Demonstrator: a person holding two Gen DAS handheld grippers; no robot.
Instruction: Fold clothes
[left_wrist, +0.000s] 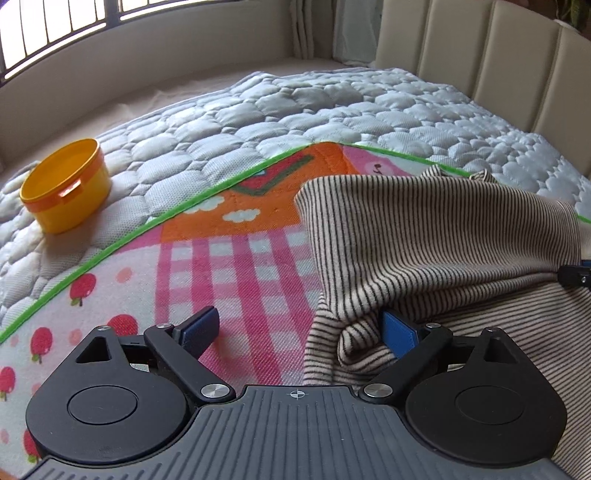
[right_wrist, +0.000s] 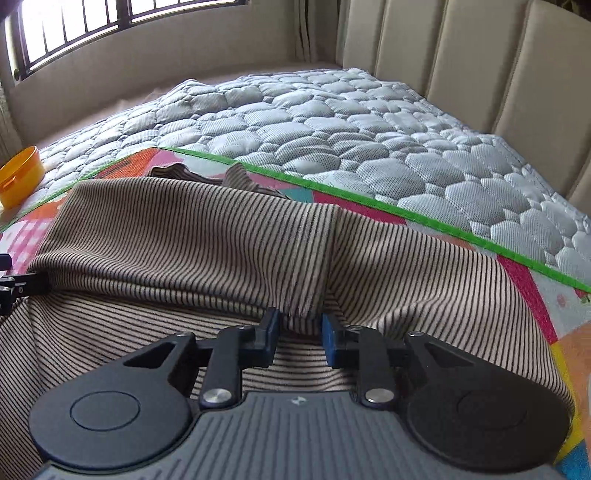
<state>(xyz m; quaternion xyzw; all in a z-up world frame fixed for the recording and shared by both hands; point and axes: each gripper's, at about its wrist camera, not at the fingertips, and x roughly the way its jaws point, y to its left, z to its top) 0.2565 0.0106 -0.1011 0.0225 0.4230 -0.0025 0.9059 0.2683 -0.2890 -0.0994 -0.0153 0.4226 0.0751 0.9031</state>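
A beige garment with thin dark stripes (left_wrist: 436, 243) lies on a colourful play mat (left_wrist: 229, 266) on the bed, its far part folded toward me over the near part. My left gripper (left_wrist: 301, 332) is open at the garment's left edge; a fold of cloth lies against its right pad (left_wrist: 400, 338), the left pad over bare mat. In the right wrist view the garment (right_wrist: 207, 236) fills the foreground. My right gripper (right_wrist: 300, 334) is partly open, a bunched fold edge sitting between its pads. Each gripper shows at the edge of the other's view.
A yellow round tub (left_wrist: 68, 184) with an orange rim stands open on the grey quilted mattress cover (left_wrist: 295, 107), left of the mat. A beige padded headboard (left_wrist: 517, 62) runs along the right. A barred window and low ledge lie beyond the bed.
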